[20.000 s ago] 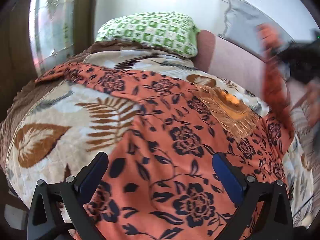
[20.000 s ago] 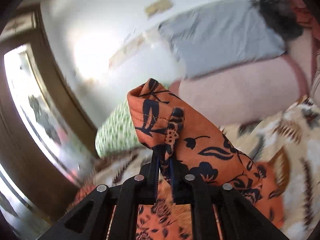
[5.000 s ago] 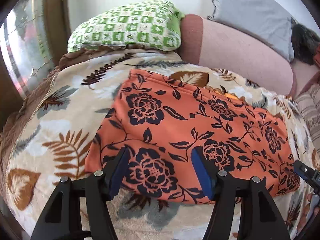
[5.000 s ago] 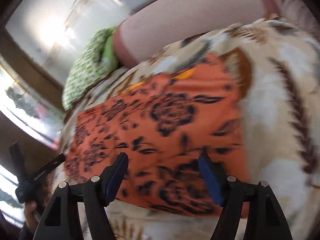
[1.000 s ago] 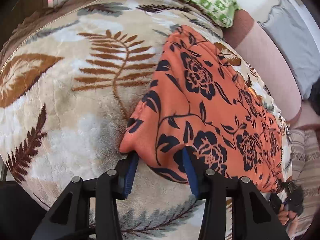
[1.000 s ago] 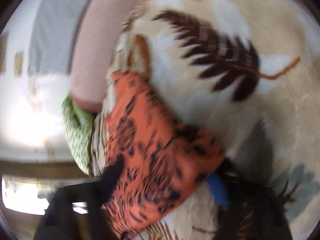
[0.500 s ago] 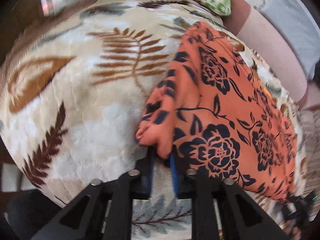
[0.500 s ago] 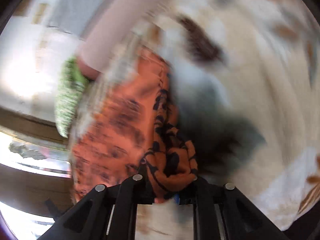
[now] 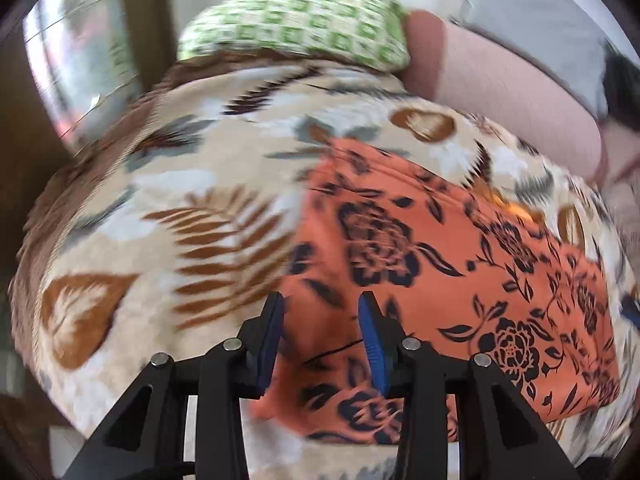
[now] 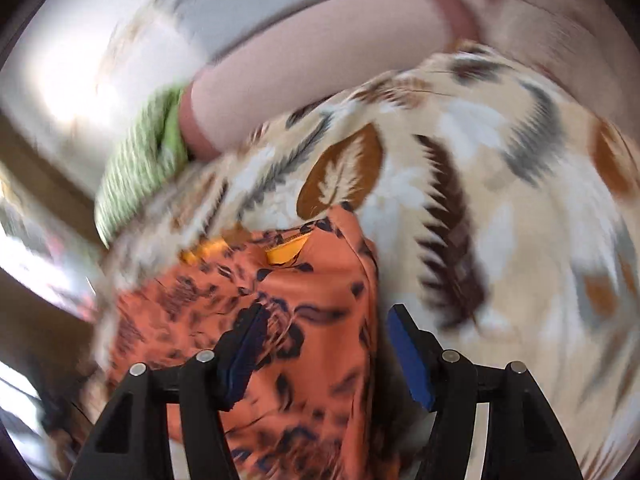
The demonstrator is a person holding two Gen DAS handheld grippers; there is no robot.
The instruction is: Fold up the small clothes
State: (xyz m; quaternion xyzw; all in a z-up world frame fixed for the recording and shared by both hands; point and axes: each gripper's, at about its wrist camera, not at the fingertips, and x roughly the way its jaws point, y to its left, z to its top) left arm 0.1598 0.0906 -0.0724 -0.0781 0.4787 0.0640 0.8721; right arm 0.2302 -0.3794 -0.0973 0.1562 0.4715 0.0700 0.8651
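Note:
An orange garment with a black flower print (image 9: 448, 264) lies folded flat on a leaf-patterned blanket (image 9: 168, 208). My left gripper (image 9: 322, 336) is open, its blue pads (image 9: 370, 340) standing over the garment's near left corner. In the right wrist view the same garment (image 10: 304, 312) lies below, with a yellow inner edge showing at its far side. My right gripper (image 10: 326, 348) is open over the garment's right edge. Both views are blurred by motion.
A green checked pillow (image 9: 296, 20) lies at the head of the bed, next to a pink bolster (image 9: 516, 88) and a grey cushion (image 9: 532, 12). A wooden frame and window (image 9: 72, 64) stand at the left. The blanket (image 10: 500, 200) spreads to the right of the garment.
Both grippers were shut on corners of the garment half a second ago. Both have now opened and let go, and the garment lies folded over on the blanket.

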